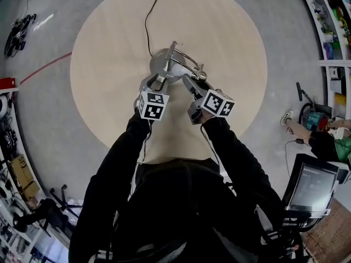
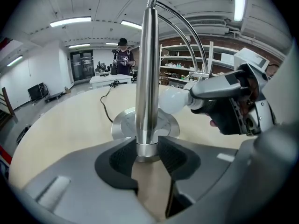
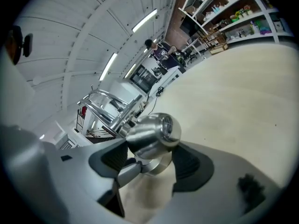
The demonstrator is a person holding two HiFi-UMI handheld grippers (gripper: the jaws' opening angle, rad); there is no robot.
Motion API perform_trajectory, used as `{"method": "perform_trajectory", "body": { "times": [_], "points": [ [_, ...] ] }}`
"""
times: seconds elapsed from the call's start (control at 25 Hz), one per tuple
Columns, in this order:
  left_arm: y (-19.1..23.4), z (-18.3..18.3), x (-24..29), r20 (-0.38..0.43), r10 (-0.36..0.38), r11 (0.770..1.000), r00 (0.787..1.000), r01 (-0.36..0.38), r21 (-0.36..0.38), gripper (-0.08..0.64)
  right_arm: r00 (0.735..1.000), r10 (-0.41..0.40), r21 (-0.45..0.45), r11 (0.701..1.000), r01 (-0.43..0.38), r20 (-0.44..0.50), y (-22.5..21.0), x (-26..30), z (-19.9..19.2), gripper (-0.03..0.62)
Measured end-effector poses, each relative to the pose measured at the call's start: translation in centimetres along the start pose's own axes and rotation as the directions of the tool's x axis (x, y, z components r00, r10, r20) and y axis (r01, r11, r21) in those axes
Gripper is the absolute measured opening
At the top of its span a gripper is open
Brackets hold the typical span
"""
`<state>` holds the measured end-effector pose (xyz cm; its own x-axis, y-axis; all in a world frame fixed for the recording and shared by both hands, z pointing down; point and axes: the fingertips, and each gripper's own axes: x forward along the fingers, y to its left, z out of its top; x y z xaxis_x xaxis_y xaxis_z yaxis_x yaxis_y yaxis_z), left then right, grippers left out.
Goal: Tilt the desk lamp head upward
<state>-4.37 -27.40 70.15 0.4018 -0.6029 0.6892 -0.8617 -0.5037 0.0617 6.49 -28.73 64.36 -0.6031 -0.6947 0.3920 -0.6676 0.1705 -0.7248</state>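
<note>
A chrome desk lamp stands on the round pale table [image 1: 109, 48], its disc base [image 1: 160, 64] near the middle. In the left gripper view my left gripper [image 2: 147, 155] is shut on the foot of the lamp's upright pole [image 2: 147, 69], with both dark pads against its collar just above the base [image 2: 120, 123]. My right gripper [image 3: 149, 161] is shut on the chrome lamp head [image 3: 154, 132]. From the left gripper view the white bulb [image 2: 172, 100] pokes out of the right gripper [image 2: 200, 96], pointing left at the pole. Both grippers [image 1: 155, 85] [image 1: 190, 85] sit close together by the lamp.
The lamp's black cord [image 1: 148, 21] runs across the table to its far edge. A person [image 2: 122, 55] stands beyond the table. Another person [image 1: 323, 141] sits at the right beside a monitor [image 1: 310, 188]. Shelves [image 1: 329, 21] line the right wall.
</note>
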Motion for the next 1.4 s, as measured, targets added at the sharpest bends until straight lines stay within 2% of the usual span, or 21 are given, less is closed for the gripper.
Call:
{"method": "perform_trajectory", "body": {
  "times": [0.08, 0.2, 0.44, 0.68, 1.04, 1.12, 1.2, 1.28, 1.4],
  "points": [
    [0.1, 0.0, -0.8, 0.014, -0.008, 1.0, 1.0, 0.008, -0.022, 0.152, 1.0, 0.004, -0.005, 1.0, -0.004, 0.012, 0.9, -0.5, 0.0, 0.304],
    [0.7, 0.1, -0.9, 0.018, -0.017, 1.0, 1.0, 0.018, -0.017, 0.152, 1.0, -0.005, -0.025, 1.0, 0.005, 0.021, 1.3, -0.5, 0.4, 0.304],
    [0.9, 0.2, -0.3, 0.003, 0.021, 1.0, 1.0, -0.021, -0.011, 0.152, 0.999, -0.027, -0.04, 0.999, 0.028, 0.045, 0.8, -1.2, 1.3, 0.302],
    [0.6, 0.0, 1.0, -0.033, 0.011, 1.0, 0.999, -0.012, -0.02, 0.152, 0.995, -0.073, -0.007, 0.997, 0.074, 0.075, -0.4, -2.7, 2.4, 0.302],
    [0.9, -0.2, 2.5, -0.063, 0.002, 0.999, 0.998, -0.004, -0.034, 0.152, 0.982, -0.14, -0.164, 0.973, 0.16, 0.124, -0.5, -4.8, 5.2, 0.298],
    [0.9, 0.0, 2.6, -0.074, 0.013, 0.999, 0.997, -0.016, -0.044, 0.153, 0.979, -0.151, -0.173, 0.97, 0.174, 0.137, -0.4, -5.4, 5.8, 0.296],
    [0.9, 0.4, 2.4, -0.078, 0.029, 0.998, 0.997, -0.033, -0.048, 0.197, 0.975, -0.156, -0.157, 0.971, 0.18, 0.157, -0.2, -6.2, 6.6, 0.291],
    [0.9, 0.9, 1.8, -0.055, 0.031, 0.998, 0.998, -0.033, -0.047, 0.225, 0.971, -0.161, -0.151, 0.971, 0.188, 0.175, 0.0, -7.0, 7.3, 0.287],
    [0.9, 3.2, 0.4, 0.033, 0.02, 0.999, 0.999, -0.019, -0.048, 0.227, 0.966, -0.171, -0.191, 0.959, 0.208, 0.192, 0.6, -7.8, 8.1, 0.282]
  ]
}}
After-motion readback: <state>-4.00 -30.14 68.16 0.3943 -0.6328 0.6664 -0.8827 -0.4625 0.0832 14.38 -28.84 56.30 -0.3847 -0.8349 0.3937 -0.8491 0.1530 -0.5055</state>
